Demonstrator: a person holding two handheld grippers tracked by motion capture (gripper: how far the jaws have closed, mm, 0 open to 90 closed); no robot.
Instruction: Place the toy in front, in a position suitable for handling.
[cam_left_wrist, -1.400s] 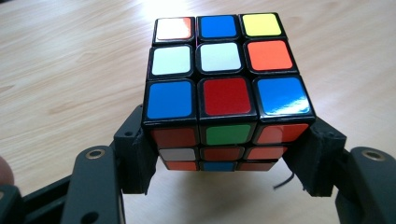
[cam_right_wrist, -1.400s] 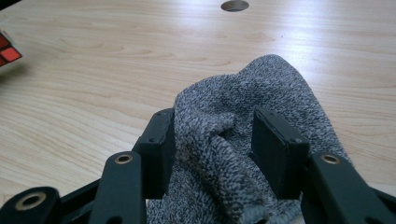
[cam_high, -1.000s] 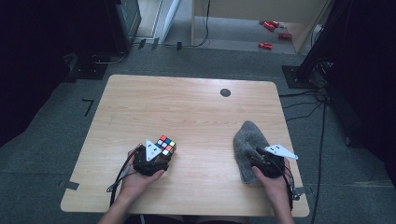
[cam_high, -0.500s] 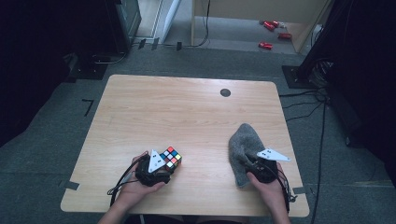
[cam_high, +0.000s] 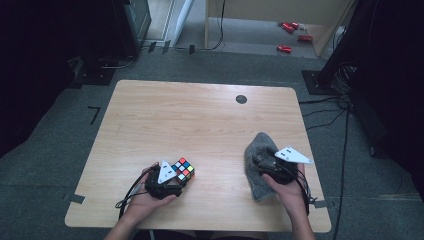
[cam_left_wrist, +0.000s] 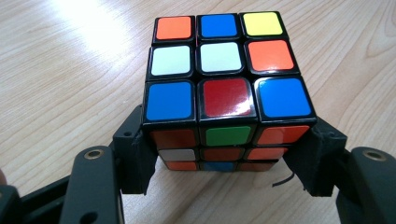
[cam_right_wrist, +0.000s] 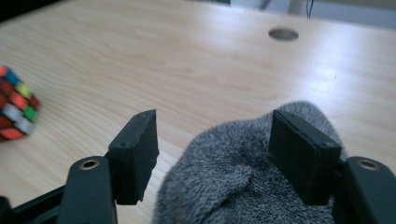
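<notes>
On the table (cam_high: 200, 115), your grey cloth (cam_high: 256, 155) lies at five o'clock with your right gripper (cam_right_wrist: 212, 149) over it, jaws spread wide, fabric bunched between them. At seven o'clock, your left gripper (cam_left_wrist: 229, 161) clasps the puzzle cube (cam_left_wrist: 224, 88), one jaw pressed on each side.

This looks like a lab or test room set up for recording, not a home. A plain wooden table (cam_high: 200, 125) with a round cable hole (cam_high: 241, 99) stands alone on grey carpet floor (cam_high: 65, 165); strips of tape (cam_high: 76, 198) mark the floor beside the table's near left corner. Beyond the table's far edge cables (cam_high: 220, 30) trail over the carpet, dark equipment racks (cam_high: 135, 25) stand off its far corners, and red objects (cam_high: 285, 48) lie by a wooden panel (cam_high: 270, 10).
</notes>
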